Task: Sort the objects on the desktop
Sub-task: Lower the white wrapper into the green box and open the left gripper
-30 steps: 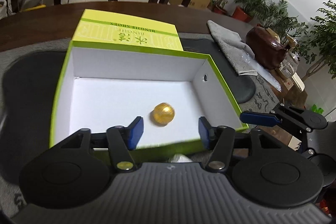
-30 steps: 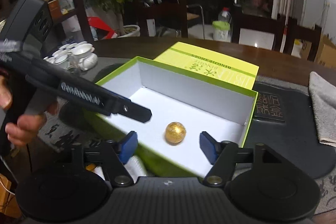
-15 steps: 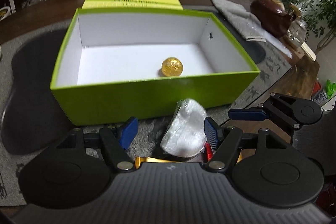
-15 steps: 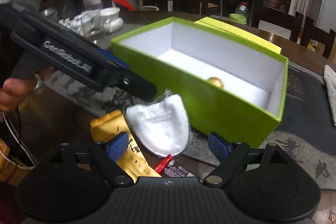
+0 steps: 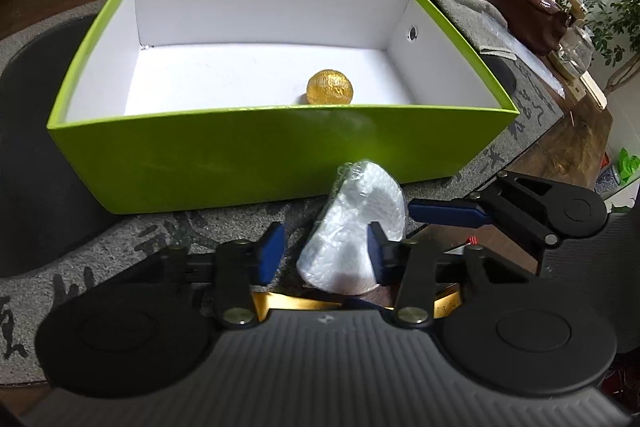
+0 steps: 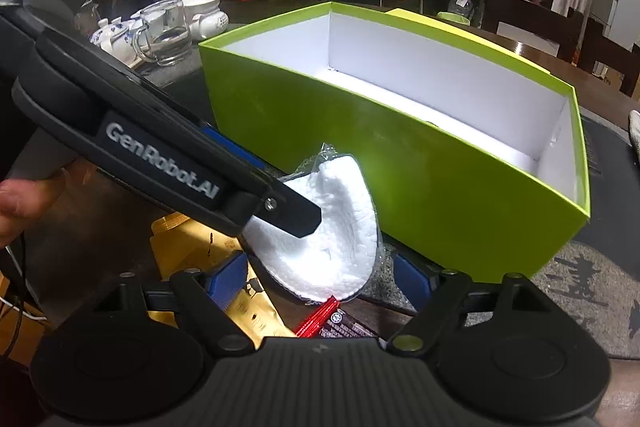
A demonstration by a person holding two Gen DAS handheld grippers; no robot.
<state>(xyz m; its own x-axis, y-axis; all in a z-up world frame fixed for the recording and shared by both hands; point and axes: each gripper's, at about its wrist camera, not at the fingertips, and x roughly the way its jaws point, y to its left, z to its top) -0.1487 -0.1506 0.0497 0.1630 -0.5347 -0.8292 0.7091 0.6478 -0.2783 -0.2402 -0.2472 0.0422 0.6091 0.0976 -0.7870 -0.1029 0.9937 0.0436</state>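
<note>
With both the left gripper [image 5: 326,253] and the right gripper [image 6: 320,277] spread apart around the white pad [image 5: 356,227] in front of the green box [image 5: 260,155], they could collide or merely shove it.

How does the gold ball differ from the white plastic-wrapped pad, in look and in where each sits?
The gold ball is round, shiny and foil-like; the white pad is a flattish, textured fan shape in clear wrap. The ball lies inside the green box; the pad lies outside, before its front wall. The ball sits alone; the pad lies between the open left gripper fingers. Both are small, loose items.
</note>
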